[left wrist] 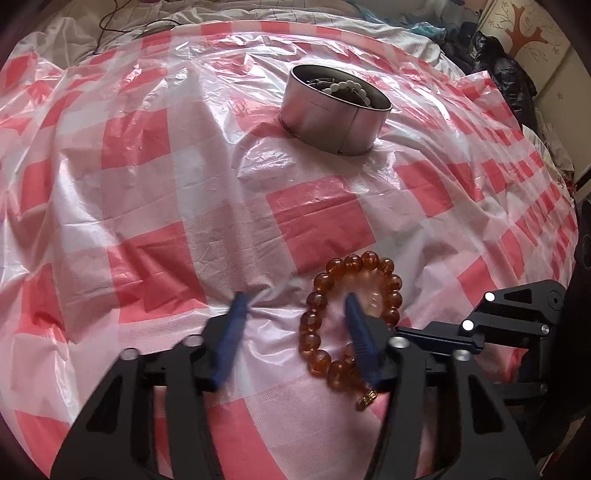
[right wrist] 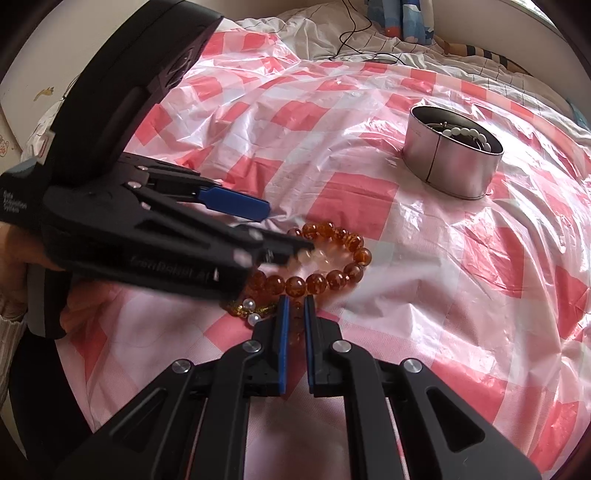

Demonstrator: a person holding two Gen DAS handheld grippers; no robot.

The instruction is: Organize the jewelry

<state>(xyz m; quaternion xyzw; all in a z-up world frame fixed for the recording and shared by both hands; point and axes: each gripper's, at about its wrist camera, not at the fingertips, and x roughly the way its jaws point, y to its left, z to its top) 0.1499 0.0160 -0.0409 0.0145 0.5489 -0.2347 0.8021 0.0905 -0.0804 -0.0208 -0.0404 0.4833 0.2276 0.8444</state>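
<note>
Pink-and-white checked plastic sheet (left wrist: 317, 218) covers the bed, wrinkled, glossy. Pale bedding (left wrist: 74, 33) beyond its far edge, with a thin black cable (left wrist: 107, 18) lying on it. Far right in left view: black bags (left wrist: 491, 62), a blue plastic bag (left wrist: 421, 27), and a cream cabinet (left wrist: 532, 40) with a brown tree decal. Right view: same sheet (right wrist: 424, 277), a black cable (right wrist: 354, 33) on far bedding, blue-and-white fabric (right wrist: 406, 18) at far edge, a striped pillow (right wrist: 476, 50) far right.
</note>
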